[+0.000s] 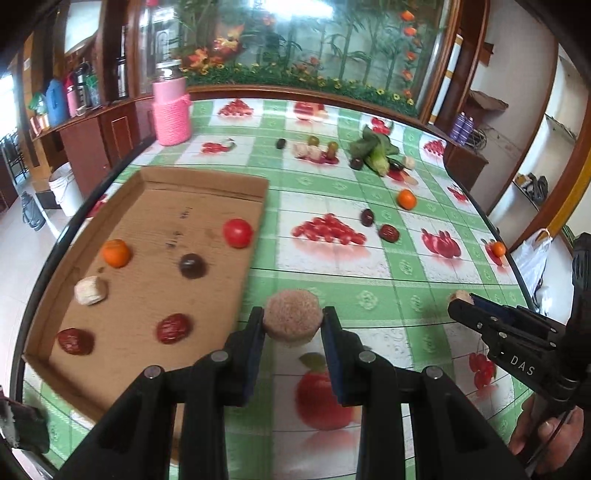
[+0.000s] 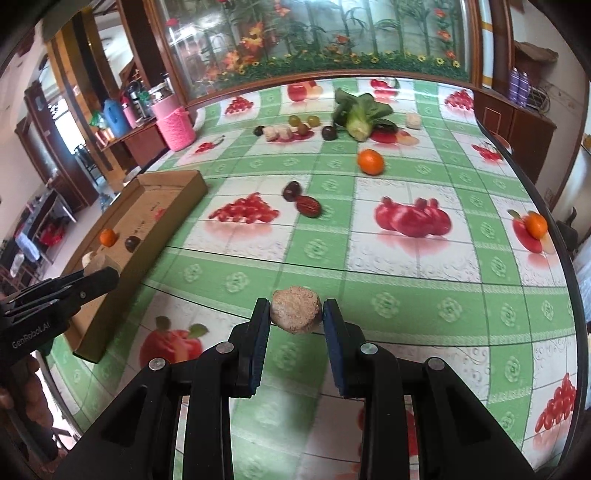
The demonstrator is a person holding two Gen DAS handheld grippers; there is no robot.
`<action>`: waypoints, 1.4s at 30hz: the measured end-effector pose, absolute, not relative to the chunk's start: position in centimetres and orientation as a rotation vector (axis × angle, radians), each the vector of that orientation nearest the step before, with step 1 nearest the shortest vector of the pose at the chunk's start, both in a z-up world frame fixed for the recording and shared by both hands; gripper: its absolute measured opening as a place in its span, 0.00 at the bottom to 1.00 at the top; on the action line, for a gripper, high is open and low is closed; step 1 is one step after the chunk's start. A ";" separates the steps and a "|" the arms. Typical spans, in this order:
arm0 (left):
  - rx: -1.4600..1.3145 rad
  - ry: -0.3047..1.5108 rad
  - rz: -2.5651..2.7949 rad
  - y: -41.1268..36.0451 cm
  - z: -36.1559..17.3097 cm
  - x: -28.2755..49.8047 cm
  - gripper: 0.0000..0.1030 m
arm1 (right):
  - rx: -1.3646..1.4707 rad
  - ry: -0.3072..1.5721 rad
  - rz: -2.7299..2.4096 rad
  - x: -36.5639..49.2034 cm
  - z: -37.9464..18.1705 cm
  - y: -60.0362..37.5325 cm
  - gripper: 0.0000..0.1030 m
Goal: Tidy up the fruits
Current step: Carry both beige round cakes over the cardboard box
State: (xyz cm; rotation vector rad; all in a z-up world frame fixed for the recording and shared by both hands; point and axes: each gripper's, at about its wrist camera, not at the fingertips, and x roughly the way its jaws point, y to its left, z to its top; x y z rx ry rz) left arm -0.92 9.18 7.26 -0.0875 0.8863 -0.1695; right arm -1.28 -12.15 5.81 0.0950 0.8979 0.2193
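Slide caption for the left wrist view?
Left claw grips a tan round piece beside the cardboard tray holding sorted fruits.

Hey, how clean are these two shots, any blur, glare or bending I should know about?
Left wrist view: strong fisheye bending at the table edge, the dates in the cardboard tray are motion-smeared, and the left claw with its held tan round piece looks soft. Right wrist view: same bending, glare on the glass panel, and the right claw is sharper.
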 end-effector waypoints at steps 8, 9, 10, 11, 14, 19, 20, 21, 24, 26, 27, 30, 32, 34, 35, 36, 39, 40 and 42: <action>-0.126 0.878 -0.082 13.8 7.4 -1.5 0.33 | 0.055 0.885 0.301 -0.4 6.5 -7.3 0.28; -0.134 0.878 -0.071 14.5 7.4 -1.6 0.33 | 0.049 0.886 0.310 -0.3 6.5 -6.9 0.28; -0.142 0.877 -0.057 15.2 7.4 -1.6 0.33 | 0.043 0.886 0.321 -0.2 6.6 -6.3 0.28; -0.147 0.877 -0.042 15.9 7.3 -1.7 0.33 | 0.037 0.885 0.331 -0.1 6.7 -5.7 0.28; -0.158 0.875 0.009 18.0 7.2 -2.0 0.33 | 0.015 0.882 0.366 0.2 7.0 -3.8 0.28; -0.183 0.876 0.085 21.3 7.0 -2.3 0.33 | -0.017 0.882 0.428 1.0 7.3 -0.7 0.28; -0.187 0.878 0.097 21.9 6.9 -2.4 0.33 | -0.024 0.882 0.440 1.1 7.3 -0.1 0.28; -0.191 0.879 0.108 22.4 6.8 -2.4 0.33 | -0.029 0.882 0.451 1.3 7.4 0.3 0.28; -0.204 0.884 0.135 23.7 6.6 -2.5 0.32 | -0.043 0.883 0.491 1.8 7.4 1.9 0.28; -0.210 0.888 0.149 24.2 6.4 -2.4 0.32 | -0.054 0.885 0.516 2.1 7.4 2.9 0.28; -0.212 0.890 0.153 24.5 6.3 -2.4 0.32 | -0.064 0.887 0.526 2.3 7.4 3.5 0.28; -0.219 0.898 0.154 24.8 6.0 -2.1 0.32 | -0.085 0.893 0.553 3.0 7.3 4.9 0.28; -0.219 0.904 0.145 24.6 5.8 -1.8 0.32 | -0.094 0.900 0.570 3.7 7.1 5.8 0.28; -0.221 0.910 0.125 24.2 5.7 -1.5 0.32 | -0.104 0.910 0.579 4.4 6.9 6.5 0.28; -0.220 0.914 0.118 24.0 5.6 -1.2 0.32 | -0.108 0.914 0.584 4.8 6.8 6.8 0.28; -0.217 0.915 0.110 23.7 5.5 -1.1 0.33 | -0.119 0.917 0.590 5.2 6.6 7.3 0.28; -0.216 0.928 0.084 22.7 5.0 -0.2 0.33 | -0.140 0.928 0.600 6.5 6.2 8.3 0.28; -0.218 0.932 0.074 22.3 4.8 0.2 0.33 | -0.143 0.932 0.605 7.0 6.0 8.7 0.28; -0.215 0.939 0.070 21.9 4.5 0.7 0.33 | -0.155 0.933 0.606 7.8 5.7 9.2 0.28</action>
